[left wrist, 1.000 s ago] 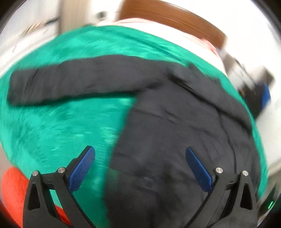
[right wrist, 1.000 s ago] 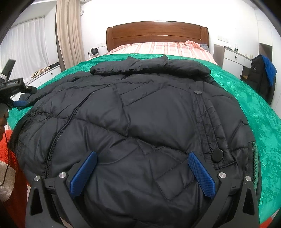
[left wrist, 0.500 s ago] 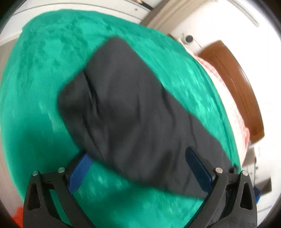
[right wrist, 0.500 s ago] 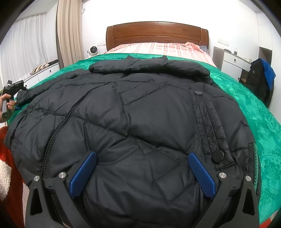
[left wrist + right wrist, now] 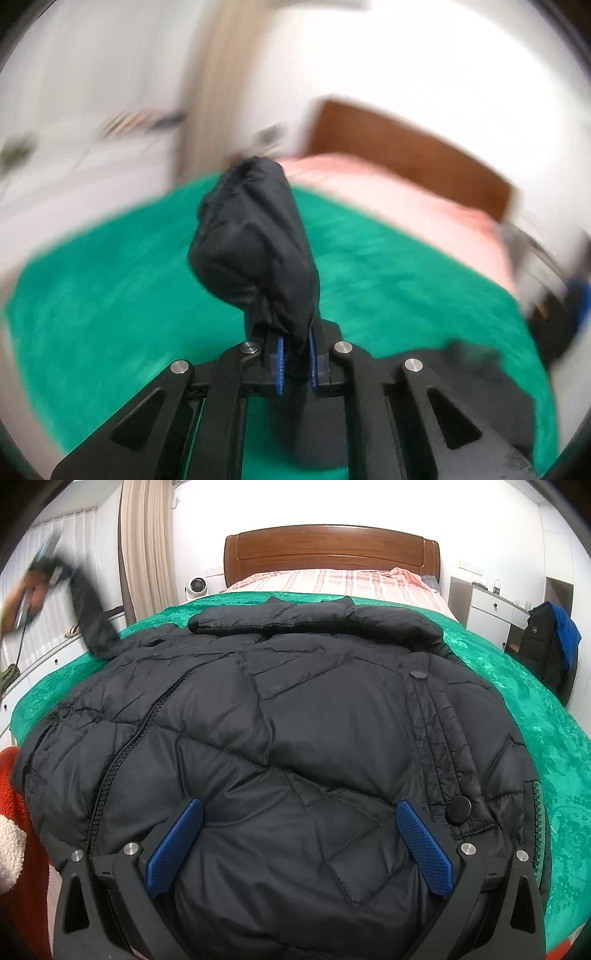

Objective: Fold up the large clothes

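While the black quilted puffer jacket (image 5: 295, 738) lies spread front-up across the green patterned bedspread (image 5: 517, 672), the step in hand looks like the first fold — bringing a sleeve in over the body. The left gripper (image 5: 294, 356) has its blue pads clamped on the cuff end of the black padded sleeve (image 5: 258, 243), which stands up in a bunch above the jaws; in the right wrist view that sleeve (image 5: 92, 616) rises off the bed at the jacket's far left, blurred. The right gripper (image 5: 299, 843) hangs over the hem with its jaws spread wide and nothing between them — whether its pads touch the fabric I cannot tell. The next move probably calls for carrying the sleeve across the chest and laying it flat, perhaps with the right gripper steadying the hem so the slippery shell does not slide.
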The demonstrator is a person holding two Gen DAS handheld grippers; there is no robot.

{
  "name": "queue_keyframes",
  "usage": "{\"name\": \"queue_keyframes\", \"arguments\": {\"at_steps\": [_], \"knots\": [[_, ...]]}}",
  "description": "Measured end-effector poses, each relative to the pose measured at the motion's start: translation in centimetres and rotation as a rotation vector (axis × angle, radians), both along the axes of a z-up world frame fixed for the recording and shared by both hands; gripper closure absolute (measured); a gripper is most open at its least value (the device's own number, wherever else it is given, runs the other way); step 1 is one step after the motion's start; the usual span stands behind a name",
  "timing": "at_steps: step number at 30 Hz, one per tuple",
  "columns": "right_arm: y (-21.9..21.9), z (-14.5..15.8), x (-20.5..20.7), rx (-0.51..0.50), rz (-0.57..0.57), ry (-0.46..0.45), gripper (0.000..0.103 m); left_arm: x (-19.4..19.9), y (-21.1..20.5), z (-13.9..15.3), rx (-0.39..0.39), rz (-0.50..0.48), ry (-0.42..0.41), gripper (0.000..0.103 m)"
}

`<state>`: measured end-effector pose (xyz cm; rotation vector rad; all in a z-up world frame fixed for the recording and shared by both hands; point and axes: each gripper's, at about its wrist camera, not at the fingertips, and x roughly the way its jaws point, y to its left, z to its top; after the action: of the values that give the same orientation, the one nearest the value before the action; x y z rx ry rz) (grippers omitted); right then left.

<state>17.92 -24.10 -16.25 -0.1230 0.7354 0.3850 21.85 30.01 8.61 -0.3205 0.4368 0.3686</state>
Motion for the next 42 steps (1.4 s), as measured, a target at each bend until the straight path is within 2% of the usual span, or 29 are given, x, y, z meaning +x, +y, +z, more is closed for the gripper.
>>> {"name": "queue_keyframes", "arguments": {"at_steps": [2,4,6,7,8,9,10,12,14,15,17,19,23,27,31,32,34,38,42], "knots": [[0.0,0.0,0.1,0.002,0.001,0.002,0.0,2.5,-7.1,3.8,0.112,-0.148,-0.047,0.094],[-0.1,0.1,0.2,0.002,0.002,0.002,0.0,4.6,-14.9,5.9,0.207,-0.306,-0.08,0.094],[-0.1,0.1,0.2,0.002,0.002,0.002,0.0,6.5,-22.7,5.7,0.269,-0.456,-0.076,0.091],[-0.2,0.1,0.2,0.002,0.003,0.003,0.0,7.2,-25.7,4.9,0.282,-0.512,-0.06,0.083],[-0.1,0.1,0.2,0.002,0.003,0.002,0.0,8.2,-29.5,3.1,0.291,-0.584,-0.025,0.071],[-0.2,0.1,0.2,0.002,0.004,0.003,0.0,8.9,-32.0,1.4,0.297,-0.622,0.01,0.03],[-0.2,0.1,0.2,0.002,0.006,0.003,0.0,9.5,-34.4,-0.7,0.309,-0.643,0.055,0.0],[-0.3,0.1,0.2,0.003,0.008,0.005,0.0,9.6,-38.8,-6.1,0.344,-0.691,0.156,0.002],[-0.4,0.1,0.1,0.004,0.008,0.006,0.0,8.6,-41.4,-11.3,0.348,-0.749,0.295,0.006],[-0.4,0.1,0.1,0.005,0.01,0.006,0.0,8.0,-41.8,-13.6,0.349,-0.765,0.354,0.01],[-0.4,0.0,0.0,0.006,0.016,0.008,0.0,6.0,-41.4,-16.2,0.358,-0.765,0.418,0.01],[-0.4,0.0,0.0,0.007,0.018,0.011,0.0,4.2,-39.2,-17.3,0.36,-0.74,0.449,0.01],[-0.3,-0.1,0.2,0.006,0.015,0.014,0.0,-0.3,-33.4,-16.2,0.377,-0.678,0.421,0.008],[-0.2,0.0,0.3,0.004,0.007,0.018,0.0,-3.8,-27.6,-14.9,0.401,-0.564,0.378,0.004],[-0.1,-0.2,0.6,0.0,0.002,0.014,0.0,-5.4,-23.8,-16.2,0.305,-0.483,0.373,0.003],[0.0,-0.3,0.6,-0.003,0.0,0.012,0.0,-6.7,-24.2,-16.9,0.292,-0.473,0.375,0.003],[0.2,-0.4,0.6,-0.008,-0.003,0.008,0.0,-7.1,-23.6,-18.8,0.265,-0.447,0.387,0.003],[0.2,-0.5,0.5,-0.011,-0.007,-0.004,0.0,-6.6,-23.2,-22.3,0.21,-0.398,0.433,0.003],[0.2,-0.6,0.3,-0.012,-0.007,-0.012,0.0,-7.1,-23.0,-22.3,0.173,-0.381,0.422,0.003]]}}
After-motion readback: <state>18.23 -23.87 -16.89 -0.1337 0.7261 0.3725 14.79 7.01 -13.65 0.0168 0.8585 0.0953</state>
